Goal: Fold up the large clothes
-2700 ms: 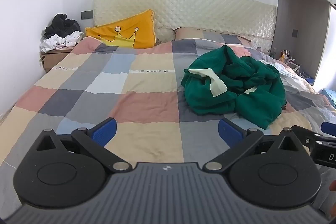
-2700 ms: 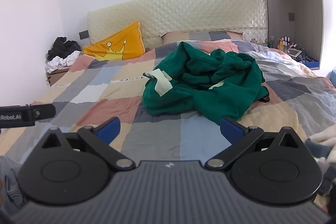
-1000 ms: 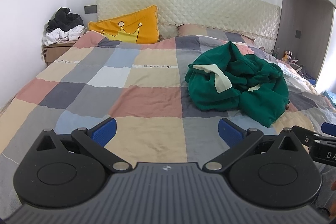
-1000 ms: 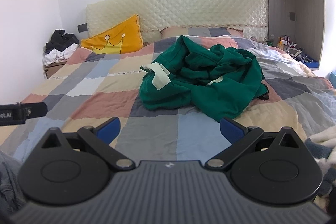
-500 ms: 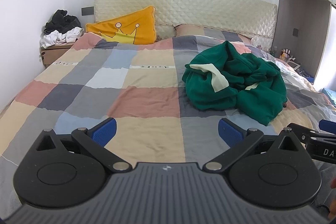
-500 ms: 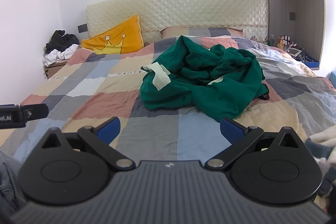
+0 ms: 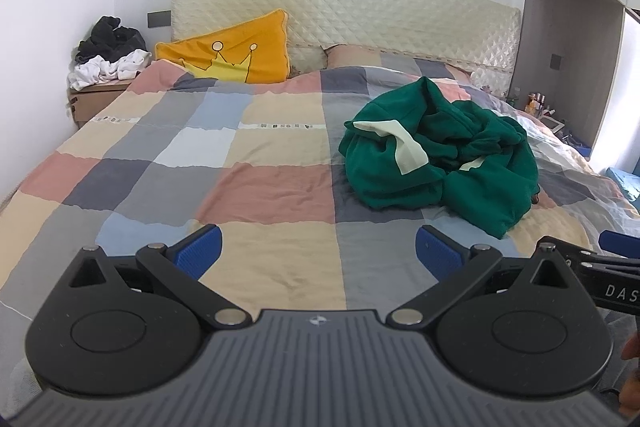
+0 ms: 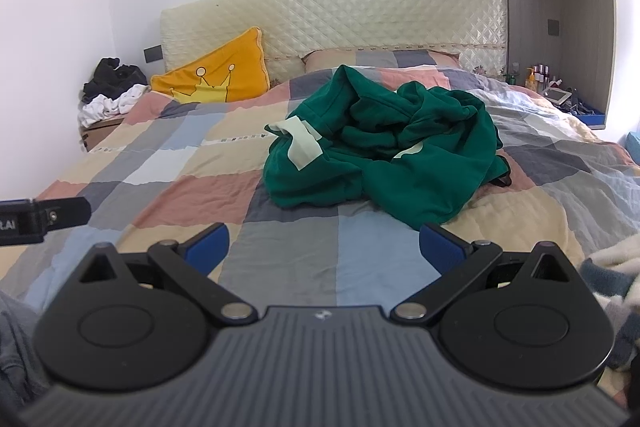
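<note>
Both sets of jaws are spread wide with nothing between them. The left gripper [image 7: 318, 247] is held over the near part of the bed [image 7: 160, 163], above a tan square of the patchwork quilt [image 7: 280, 187]. The right gripper [image 8: 324, 243] is held over grey and blue squares, just short of the green garment [image 8: 380, 151].

The garment is seen crumpled in a heap on the quilt, toward the right half of the bed and roughly midway along it. No clear long axis can be made out; the heap is somewhat wider across the bed than along it. Pale green patches [image 8: 302, 143] are turned up on its left side, and a lobe of fabric is spread toward the foot of the bed on its right.

An orange pillow [image 7: 236, 55] with a crown drawing is leaned against the quilted headboard [image 7: 360, 7]. On the nightstand [image 7: 96, 99] to the left, a pile of black and white clothes [image 7: 108, 55] is heaped. In the recessed shelf [image 8: 560, 39] to the right, small bottles [image 8: 536, 73] are stood upright, and a blue tray [image 8: 592, 117] is set beside them; its contents cannot be told.
</note>
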### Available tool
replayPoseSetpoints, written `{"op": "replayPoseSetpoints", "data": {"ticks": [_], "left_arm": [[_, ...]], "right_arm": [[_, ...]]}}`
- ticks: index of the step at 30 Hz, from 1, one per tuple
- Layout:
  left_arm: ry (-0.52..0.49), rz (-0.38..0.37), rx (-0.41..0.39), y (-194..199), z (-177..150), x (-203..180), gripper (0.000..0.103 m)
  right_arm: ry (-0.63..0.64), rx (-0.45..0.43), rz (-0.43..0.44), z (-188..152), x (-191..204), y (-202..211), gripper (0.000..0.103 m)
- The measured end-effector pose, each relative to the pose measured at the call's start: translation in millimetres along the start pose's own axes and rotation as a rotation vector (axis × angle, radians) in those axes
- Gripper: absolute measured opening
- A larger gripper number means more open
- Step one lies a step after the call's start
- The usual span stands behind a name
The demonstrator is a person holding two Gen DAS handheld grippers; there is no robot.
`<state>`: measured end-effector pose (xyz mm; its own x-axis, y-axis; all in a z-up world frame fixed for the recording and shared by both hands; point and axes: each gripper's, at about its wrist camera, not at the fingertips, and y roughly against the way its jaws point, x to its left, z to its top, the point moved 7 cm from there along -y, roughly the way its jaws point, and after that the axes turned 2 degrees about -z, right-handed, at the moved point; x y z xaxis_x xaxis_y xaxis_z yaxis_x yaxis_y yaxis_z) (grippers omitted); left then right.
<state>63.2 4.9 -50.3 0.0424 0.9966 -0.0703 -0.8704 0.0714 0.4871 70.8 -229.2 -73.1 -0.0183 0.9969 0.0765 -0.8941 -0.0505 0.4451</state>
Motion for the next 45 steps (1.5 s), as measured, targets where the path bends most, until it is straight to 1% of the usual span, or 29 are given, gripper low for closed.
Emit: {"op": "replayPoseSetpoints", "data": {"ticks": [6, 8, 14, 18, 20, 22, 25, 28, 31, 34, 37, 40, 43, 45], "left_arm": [[0.013, -0.02, 0.008, -6.1, 2.1, 2.2, 0.103], [0.016, -0.04, -0.001, -8.0, 6.3, 1.9, 0.103], [-0.002, -0.034, -0.013, -17.9, 16.8, 1.4, 0.103], [0.011, -0.051, -0.003, -34.4, 16.9, 2.7, 0.103], [0.009, -0.053, 0.006, -47.0, 16.8, 1.7, 0.103], [-0.002, -0.059, 0.007, -57.1, 17.6, 0.2, 0.103], [-0.016, -0.055, 0.005, -71.8, 23.7, -1.7, 0.103], [-0.019, -0.06, -0.034, -78.4, 37.0, -5.0, 0.103], [-0.015, -0.076, -0.05, -88.5, 53.4, -11.1, 0.103], [0.004, -0.102, -0.051, -104.1, 67.6, -16.4, 0.103], [0.017, -0.128, -0.052, -121.0, 79.2, -23.0, 0.103], [0.031, -0.13, -0.052, -142.8, 88.6, -28.5, 0.103], [0.042, -0.132, -0.038, -166.3, 95.8, -33.3, 0.103], [0.062, -0.14, -0.026, -181.2, 96.6, -37.0, 0.103]], "right_arm": [[0.003, 0.001, -0.01, 1.0, 2.2, -4.2, 0.103], [0.003, -0.007, -0.018, 1.4, 3.0, -4.5, 0.103], [-0.005, -0.011, -0.022, 4.4, 4.9, -9.1, 0.103], [-0.007, -0.023, -0.031, 9.1, 3.7, -15.7, 0.103], [-0.01, -0.019, -0.052, 11.1, 1.0, -23.1, 0.103], [-0.022, -0.033, -0.065, 16.3, -2.8, -29.8, 0.103], [-0.047, -0.045, -0.082, 26.6, -9.0, -39.2, 0.103], [-0.064, -0.072, -0.084, 43.2, -13.4, -44.8, 0.103], [-0.069, -0.09, -0.088, 63.0, -15.5, -52.2, 0.103], [-0.08, -0.101, -0.085, 83.8, -18.2, -65.3, 0.103], [-0.121, -0.106, -0.084, 102.6, -24.5, -79.0, 0.103], [-0.165, -0.103, -0.081, 117.5, -31.4, -95.2, 0.103], [-0.196, -0.098, -0.105, 125.4, -41.8, -115.3, 0.103], [-0.211, -0.082, -0.124, 123.9, -49.1, -131.5, 0.103]]}}
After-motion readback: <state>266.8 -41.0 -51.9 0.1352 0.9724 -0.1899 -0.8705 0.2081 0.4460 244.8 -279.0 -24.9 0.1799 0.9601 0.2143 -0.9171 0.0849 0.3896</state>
